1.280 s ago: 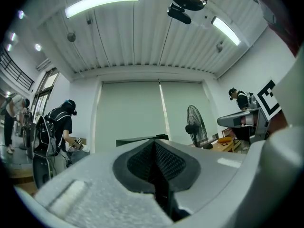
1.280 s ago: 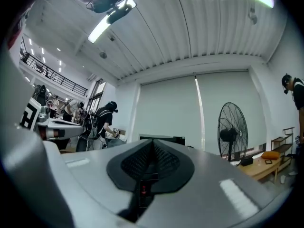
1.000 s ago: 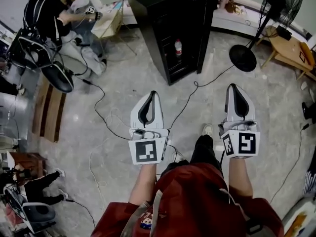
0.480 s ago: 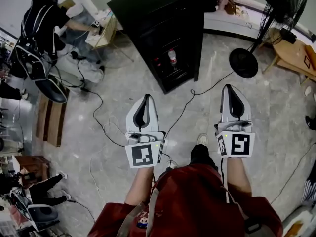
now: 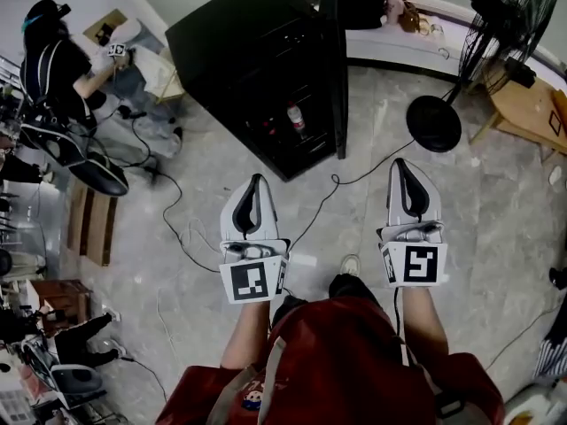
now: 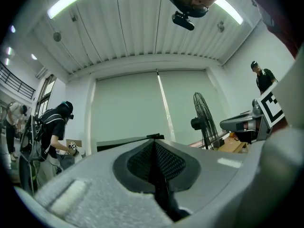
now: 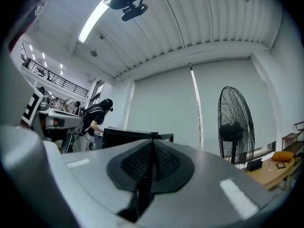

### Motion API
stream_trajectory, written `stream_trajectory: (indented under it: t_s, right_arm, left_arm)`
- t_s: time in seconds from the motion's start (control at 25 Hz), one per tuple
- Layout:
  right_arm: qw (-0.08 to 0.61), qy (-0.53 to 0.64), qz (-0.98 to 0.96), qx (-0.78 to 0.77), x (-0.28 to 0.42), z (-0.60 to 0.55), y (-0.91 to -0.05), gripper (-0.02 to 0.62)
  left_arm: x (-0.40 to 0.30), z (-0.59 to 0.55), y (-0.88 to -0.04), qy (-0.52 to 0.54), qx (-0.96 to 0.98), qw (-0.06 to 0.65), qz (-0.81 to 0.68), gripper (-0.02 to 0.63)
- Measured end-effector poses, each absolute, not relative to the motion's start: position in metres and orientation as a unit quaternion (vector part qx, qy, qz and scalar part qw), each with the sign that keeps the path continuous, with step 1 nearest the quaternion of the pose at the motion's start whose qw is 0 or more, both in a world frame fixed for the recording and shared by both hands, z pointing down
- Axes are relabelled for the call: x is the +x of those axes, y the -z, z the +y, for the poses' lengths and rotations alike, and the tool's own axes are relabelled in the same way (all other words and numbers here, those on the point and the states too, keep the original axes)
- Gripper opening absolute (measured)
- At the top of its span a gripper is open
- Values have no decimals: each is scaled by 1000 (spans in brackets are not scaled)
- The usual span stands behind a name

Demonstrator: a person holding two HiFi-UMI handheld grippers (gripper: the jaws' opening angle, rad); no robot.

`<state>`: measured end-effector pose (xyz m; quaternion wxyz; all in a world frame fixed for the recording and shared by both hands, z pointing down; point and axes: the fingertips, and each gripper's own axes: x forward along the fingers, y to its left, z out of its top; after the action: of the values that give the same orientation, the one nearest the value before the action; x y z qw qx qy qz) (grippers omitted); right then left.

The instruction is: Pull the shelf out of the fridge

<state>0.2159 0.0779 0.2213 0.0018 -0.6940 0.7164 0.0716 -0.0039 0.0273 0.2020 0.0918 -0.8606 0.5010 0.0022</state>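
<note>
A black fridge (image 5: pixel 248 51) stands on the floor ahead of me, its door (image 5: pixel 334 60) swung open to the right. Inside, a bottle with a red label (image 5: pixel 293 119) stands on a dark wire shelf (image 5: pixel 285 140). My left gripper (image 5: pixel 256 181) and right gripper (image 5: pixel 400 164) are held side by side above the floor, short of the fridge and touching nothing. Both are shut with nothing between the jaws. The fridge top (image 6: pixel 124 141) shows just over the left gripper (image 6: pixel 154 148) in the left gripper view. It also shows as the fridge (image 7: pixel 128 135) beyond the right gripper (image 7: pixel 152 148).
A standing fan (image 5: pixel 498 20) with a round base (image 5: pixel 433 123) is at the right of the fridge. Cables (image 5: pixel 323 204) trail over the floor between me and the fridge. A person (image 5: pixel 53 65) works at a desk far left. A wooden table (image 5: pixel 532 104) stands at the right.
The fridge has come closer and shifted left in the head view as I walk toward it. Both grippers stay shut and level, carried forward with me.
</note>
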Motion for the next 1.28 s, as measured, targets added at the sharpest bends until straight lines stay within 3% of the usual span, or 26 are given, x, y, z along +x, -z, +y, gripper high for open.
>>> stream_trajectory:
  t_s: [0.8,1.28]
  right_arm:
    - [12,-50,754,-654,235,5,-239,0]
    - [-16,-57,813,-580,135,-106,-239,0]
  left_arm:
    - [12,-21,-217,14,-835,88,544,-2]
    - [-76,-94,-243,2,-795,55,604,-2]
